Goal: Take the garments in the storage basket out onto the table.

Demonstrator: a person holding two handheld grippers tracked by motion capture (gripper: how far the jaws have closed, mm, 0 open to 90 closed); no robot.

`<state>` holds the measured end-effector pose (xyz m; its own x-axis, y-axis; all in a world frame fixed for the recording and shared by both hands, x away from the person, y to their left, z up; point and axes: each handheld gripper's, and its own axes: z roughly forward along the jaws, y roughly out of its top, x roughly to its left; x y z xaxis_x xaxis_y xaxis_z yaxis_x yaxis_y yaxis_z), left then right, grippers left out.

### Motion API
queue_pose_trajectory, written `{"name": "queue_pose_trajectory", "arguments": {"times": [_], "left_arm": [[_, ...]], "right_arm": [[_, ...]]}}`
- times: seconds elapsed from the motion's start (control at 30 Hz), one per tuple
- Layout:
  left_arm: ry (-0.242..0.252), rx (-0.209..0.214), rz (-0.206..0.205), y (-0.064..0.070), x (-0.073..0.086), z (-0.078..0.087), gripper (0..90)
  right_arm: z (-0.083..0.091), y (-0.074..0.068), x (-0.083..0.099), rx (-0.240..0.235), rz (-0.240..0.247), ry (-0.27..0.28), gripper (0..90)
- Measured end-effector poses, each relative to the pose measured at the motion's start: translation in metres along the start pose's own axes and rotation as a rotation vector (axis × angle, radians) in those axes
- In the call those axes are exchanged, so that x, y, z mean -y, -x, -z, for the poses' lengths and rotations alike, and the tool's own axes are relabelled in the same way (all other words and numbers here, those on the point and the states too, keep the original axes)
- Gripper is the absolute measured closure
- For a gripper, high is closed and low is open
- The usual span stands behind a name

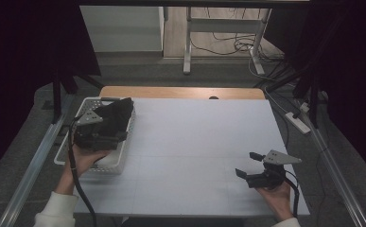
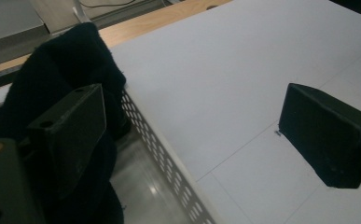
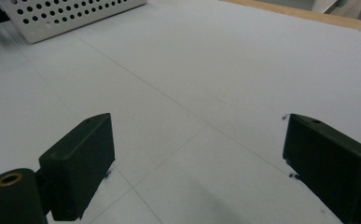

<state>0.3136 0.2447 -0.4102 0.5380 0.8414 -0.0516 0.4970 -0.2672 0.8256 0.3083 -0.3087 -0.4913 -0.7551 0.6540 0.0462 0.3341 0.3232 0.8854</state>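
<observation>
From the high view I see my left gripper (image 1: 106, 124) at the left of the frame, hovering over the white perforated basket (image 1: 124, 150) that sits on the left edge of the white counter (image 1: 199, 142); a dark cloth (image 1: 117, 112) is bunched in the basket right at the gripper's front, and from here I cannot tell whether the jaws touch it. My right gripper (image 1: 249, 164) sits at the lower right of the frame, low over bare counter, its jaws spread wide with nothing between them, well apart from the basket. In the left gripper view my left gripper (image 2: 201, 140) has its jaws wide apart: the jaw at the left of the frame is down inside the basket (image 2: 169, 168) and right against the dark cloth (image 2: 61, 79), which fills the upper left, while the jaw at the right hangs outside the basket's wall over the counter (image 2: 225, 70). Nothing is clamped. In the right gripper view my right gripper (image 3: 199, 163) stands open wide over the counter (image 3: 206, 60), holding nothing, with a corner of the basket (image 3: 71, 14) at the upper left of the frame.
</observation>
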Motion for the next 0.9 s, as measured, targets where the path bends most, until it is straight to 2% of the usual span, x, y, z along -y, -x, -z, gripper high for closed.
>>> {"name": "queue_pose_trajectory", "arguments": {"times": [0.17,0.33,0.47,0.5,0.9], "left_arm": [[0.012,0.015,0.021,-0.007,-0.002,0.000,8.4],[0.010,-0.006,0.024,-0.015,-0.003,-0.003,8.4],[-0.001,-0.040,0.026,-0.023,-0.004,-0.006,8.4],[-0.002,-0.044,0.037,-0.028,-0.004,-0.008,8.5],[-0.020,-0.076,0.069,-0.046,-0.005,-0.018,8.6]], "right_arm": [[0.001,0.000,0.001,0.008,-0.001,0.002,8.6],[0.001,0.001,0.002,0.013,-0.005,0.001,8.6],[0.000,0.001,0.002,0.012,-0.005,0.000,8.6],[0.000,0.000,0.003,0.013,-0.005,-0.002,8.6],[-0.001,0.000,0.003,0.025,-0.002,-0.012,8.5]]}}
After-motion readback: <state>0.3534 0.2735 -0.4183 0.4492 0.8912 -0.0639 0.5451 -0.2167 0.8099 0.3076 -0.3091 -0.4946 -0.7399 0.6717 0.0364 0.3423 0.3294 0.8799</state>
